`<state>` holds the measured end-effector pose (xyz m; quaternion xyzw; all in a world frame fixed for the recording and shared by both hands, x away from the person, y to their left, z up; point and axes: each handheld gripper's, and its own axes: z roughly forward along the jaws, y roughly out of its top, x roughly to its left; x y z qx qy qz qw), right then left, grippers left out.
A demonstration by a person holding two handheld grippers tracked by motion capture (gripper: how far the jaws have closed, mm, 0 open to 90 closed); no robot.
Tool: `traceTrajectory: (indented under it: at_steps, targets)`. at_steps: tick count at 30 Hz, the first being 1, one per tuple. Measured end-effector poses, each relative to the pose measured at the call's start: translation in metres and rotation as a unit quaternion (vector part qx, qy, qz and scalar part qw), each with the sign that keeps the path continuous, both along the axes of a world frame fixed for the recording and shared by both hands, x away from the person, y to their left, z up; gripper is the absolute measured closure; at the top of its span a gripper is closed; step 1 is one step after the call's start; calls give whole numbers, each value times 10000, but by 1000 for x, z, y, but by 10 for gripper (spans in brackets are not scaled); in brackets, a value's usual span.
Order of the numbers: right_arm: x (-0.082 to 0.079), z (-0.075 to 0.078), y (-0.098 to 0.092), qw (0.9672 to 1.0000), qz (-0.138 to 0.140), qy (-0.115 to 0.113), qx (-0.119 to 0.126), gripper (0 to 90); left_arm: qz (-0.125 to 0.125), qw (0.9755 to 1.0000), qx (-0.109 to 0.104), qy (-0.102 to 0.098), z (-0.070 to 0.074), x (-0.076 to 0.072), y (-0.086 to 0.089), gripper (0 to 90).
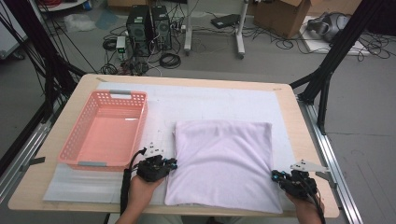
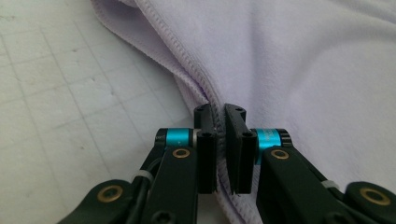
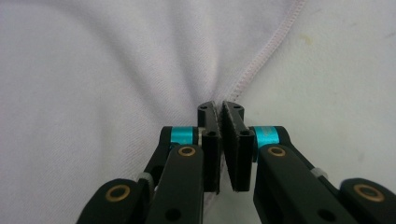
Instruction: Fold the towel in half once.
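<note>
Now both grippers pinch the side edges of a pale purple towel (image 1: 222, 163) that lies flat on the white mat (image 1: 210, 100) in the middle of the table (image 1: 289, 100). The next move looks like a fold or a lift, so both hands should go up together, at the same speed, so the cloth stays even and does not droop on one side. It is best to pull gently, because the hem could slip out of a thin pinch. The left gripper (image 2: 219, 114) has its jaws nearly closed, and the stitched left edge of the towel is squeezed between them, with folds bunching up at the tips. The right gripper (image 3: 219, 109) is the same: its jaws are almost together and they bite the towel's right hem, where the cloth puckers into a little peak. A pink plastic basket (image 1: 106, 128) sits on the mat to the left of the towel, near it but not touching, and looks empty.
</note>
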<state>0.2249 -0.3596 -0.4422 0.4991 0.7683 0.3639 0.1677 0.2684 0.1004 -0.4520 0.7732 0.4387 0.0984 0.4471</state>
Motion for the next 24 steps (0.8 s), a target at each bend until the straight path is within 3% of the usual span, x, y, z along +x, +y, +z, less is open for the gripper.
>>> traceTrajectory:
  at_steps: [4,6,9,14,16,19,24]
  targets:
    - [-5,1,-4,9999,18,44,97,805,-67,9997,-221,74,4,-3,3,812]
    - [-3,2,-5,9998,-47,-23,165,689,40,9995,-317,58,9,3,4,639]
    - [-1,5,-7,9994,-136,-149,295,649,173,9987,-481,3,19,17,5,527]
    - [3,8,-5,9992,-103,-268,269,643,382,9979,-518,-112,38,57,-1,494]
    - [5,7,-4,9993,-76,-272,257,644,379,9974,-603,-50,41,75,-6,492]
    - [7,7,-1,9993,-8,-282,226,644,585,9964,-605,-38,41,100,-9,482]
    - [7,8,2,9993,82,-329,164,649,809,9962,-309,115,33,138,-11,471]
